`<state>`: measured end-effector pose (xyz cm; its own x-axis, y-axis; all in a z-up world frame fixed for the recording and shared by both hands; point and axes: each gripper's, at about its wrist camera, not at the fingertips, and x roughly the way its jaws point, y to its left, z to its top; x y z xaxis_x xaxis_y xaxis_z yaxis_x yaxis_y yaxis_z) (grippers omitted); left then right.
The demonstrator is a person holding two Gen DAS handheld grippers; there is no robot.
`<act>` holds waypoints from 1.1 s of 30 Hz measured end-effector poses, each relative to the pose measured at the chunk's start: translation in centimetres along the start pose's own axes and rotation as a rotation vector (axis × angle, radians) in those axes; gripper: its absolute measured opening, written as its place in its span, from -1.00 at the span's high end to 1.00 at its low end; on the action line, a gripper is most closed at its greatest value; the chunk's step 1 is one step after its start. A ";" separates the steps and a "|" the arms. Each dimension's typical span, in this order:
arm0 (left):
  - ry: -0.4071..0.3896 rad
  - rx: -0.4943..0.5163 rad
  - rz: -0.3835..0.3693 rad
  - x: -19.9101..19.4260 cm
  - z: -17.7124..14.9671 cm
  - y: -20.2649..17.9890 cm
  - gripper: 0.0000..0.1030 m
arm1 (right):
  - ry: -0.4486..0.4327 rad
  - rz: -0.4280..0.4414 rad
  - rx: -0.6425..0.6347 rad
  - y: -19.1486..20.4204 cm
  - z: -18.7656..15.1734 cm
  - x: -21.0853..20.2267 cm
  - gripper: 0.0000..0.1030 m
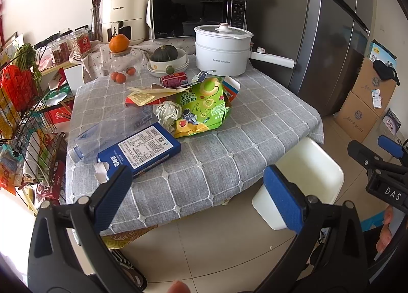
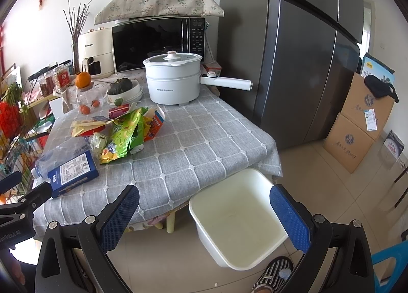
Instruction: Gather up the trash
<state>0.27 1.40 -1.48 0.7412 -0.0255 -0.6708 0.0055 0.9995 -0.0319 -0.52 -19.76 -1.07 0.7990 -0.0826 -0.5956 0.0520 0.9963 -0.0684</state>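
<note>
Table (image 1: 229, 140) with grey checked cloth, trash gathered on its left half, none yet removed as far as can be judged. Items of trash: one blue carton (image 1: 142, 150), lying flat near the front left edge with its torn spout toward the front; one clear plastic bottle (image 1: 102, 137), lying on its side just behind and left of the carton, cap end at the table edge; one crumpled tissue (image 1: 167, 112), between the carton and the green snack bag (image 1: 201, 107); the bag itself, crushed and open, at the middle of the heap; one red can (image 1: 174, 80), on its side behind the bag; yellow and red wrappers (image 1: 145, 96), left of the bag; a small white and orange carton (image 2: 155, 124), leaning on the bag's right side. Receptacle: one white bin (image 2: 237, 219), on the floor just beside the front right corner of the table, inside bare in the right wrist view, so nothing collected shows. Left gripper (image 1: 201, 198): jaws wide apart, holding nothing, poised before the front table edge, left pad close to the blue carton. Right gripper (image 2: 206, 216): jaws wide apart, holding nothing, over the bin and the table corner. Not trash by appearance: white pot (image 1: 221, 48), pumpkin in a bowl (image 1: 164, 54), oranges, microwave. Progress: at the start; every piece remains to be picked up, the blue carton looking nearest to hand.
</note>
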 end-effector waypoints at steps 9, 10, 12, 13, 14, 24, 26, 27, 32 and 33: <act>0.000 0.000 0.002 0.0 0.0 0.0 -0.99 | -0.001 -0.001 0.000 0.0 0.0 0.0 -1.00; 0.001 0.000 0.002 0.0 0.0 0.0 -0.99 | -0.001 -0.001 0.001 0.0 0.0 0.0 -1.00; 0.001 0.000 0.001 0.0 0.0 0.0 -0.99 | 0.000 -0.001 0.000 0.0 0.0 0.0 -1.00; 0.001 0.000 0.001 0.0 0.0 0.0 -0.99 | 0.000 -0.001 0.000 0.0 0.0 0.0 -1.00; 0.001 0.000 0.001 0.0 0.0 0.0 -0.99 | 0.000 0.000 0.000 0.0 0.0 0.0 -1.00; 0.000 0.004 0.011 0.0 -0.1 0.2 -0.99 | -0.001 -0.002 0.000 0.0 0.0 0.0 -1.00; 0.001 0.009 0.018 0.1 0.0 0.2 -0.99 | 0.000 -0.003 -0.001 -0.1 -0.1 0.0 -1.00; 0.001 0.010 0.020 0.1 0.0 0.2 -0.99 | 0.000 -0.005 -0.001 -0.1 -0.1 0.0 -1.00; -0.009 0.024 0.037 0.1 0.1 0.2 -0.99 | -0.001 -0.015 -0.002 -0.2 -0.2 0.1 -1.00; -0.011 0.025 0.039 0.2 0.2 0.2 -0.99 | -0.002 -0.018 -0.002 -0.3 -0.2 0.1 -1.00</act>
<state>0.51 1.64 -1.47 0.7482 0.0138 -0.6633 -0.0068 0.9999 0.0132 -0.57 -20.02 -1.30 0.7991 -0.1002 -0.5927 0.0649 0.9946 -0.0807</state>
